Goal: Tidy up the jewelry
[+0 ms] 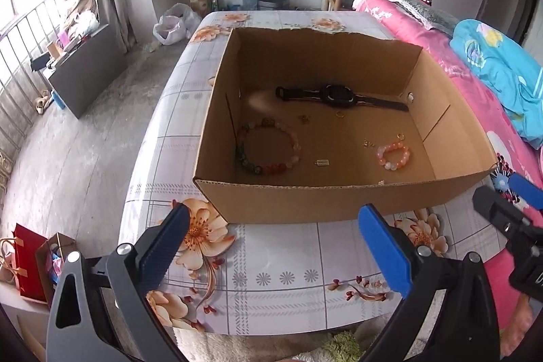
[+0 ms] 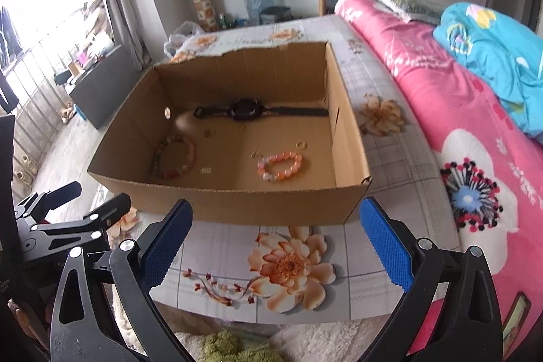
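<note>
**Jewelry lying in box ahead of both grippers**

The cardboard box (image 1: 339,202) is sitting just ahead of the left gripper (image 1: 276,243) and right gripper (image 2: 276,240), both spread wide, holding nothing. Inside are lying a black watch (image 1: 339,95), a large bead bracelet (image 1: 268,146), and a small pink bracelet (image 1: 393,155).

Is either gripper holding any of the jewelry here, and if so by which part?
Nothing is held. The left gripper and right gripper are both open in front of the box; the watch and bracelets lie inside.
</note>
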Demonstrator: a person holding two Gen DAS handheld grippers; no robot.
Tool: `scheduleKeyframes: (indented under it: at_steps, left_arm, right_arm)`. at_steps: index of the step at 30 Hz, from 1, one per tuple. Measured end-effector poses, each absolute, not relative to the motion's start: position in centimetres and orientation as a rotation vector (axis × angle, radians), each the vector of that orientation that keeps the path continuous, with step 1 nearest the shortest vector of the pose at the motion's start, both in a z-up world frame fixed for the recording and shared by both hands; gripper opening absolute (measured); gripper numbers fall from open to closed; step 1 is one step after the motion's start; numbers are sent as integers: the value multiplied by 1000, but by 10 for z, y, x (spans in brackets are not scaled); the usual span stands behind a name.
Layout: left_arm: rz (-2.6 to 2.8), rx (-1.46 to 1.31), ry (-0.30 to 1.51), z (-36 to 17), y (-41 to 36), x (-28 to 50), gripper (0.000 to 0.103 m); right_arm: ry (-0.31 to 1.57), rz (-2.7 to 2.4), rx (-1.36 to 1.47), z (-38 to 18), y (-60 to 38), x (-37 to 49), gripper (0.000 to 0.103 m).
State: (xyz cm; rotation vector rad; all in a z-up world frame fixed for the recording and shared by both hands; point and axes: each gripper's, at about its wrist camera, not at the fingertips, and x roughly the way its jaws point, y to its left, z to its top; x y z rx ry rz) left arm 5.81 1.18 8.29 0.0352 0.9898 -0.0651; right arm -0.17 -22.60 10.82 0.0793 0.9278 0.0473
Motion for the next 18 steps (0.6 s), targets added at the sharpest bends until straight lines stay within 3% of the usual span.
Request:
scheduleKeyframes:
  at_steps: [18]
  left_arm:
    - [-51,25,1057,70,11,70,97]
  right_arm:
    - [1032,76,92,91,-220,13,95]
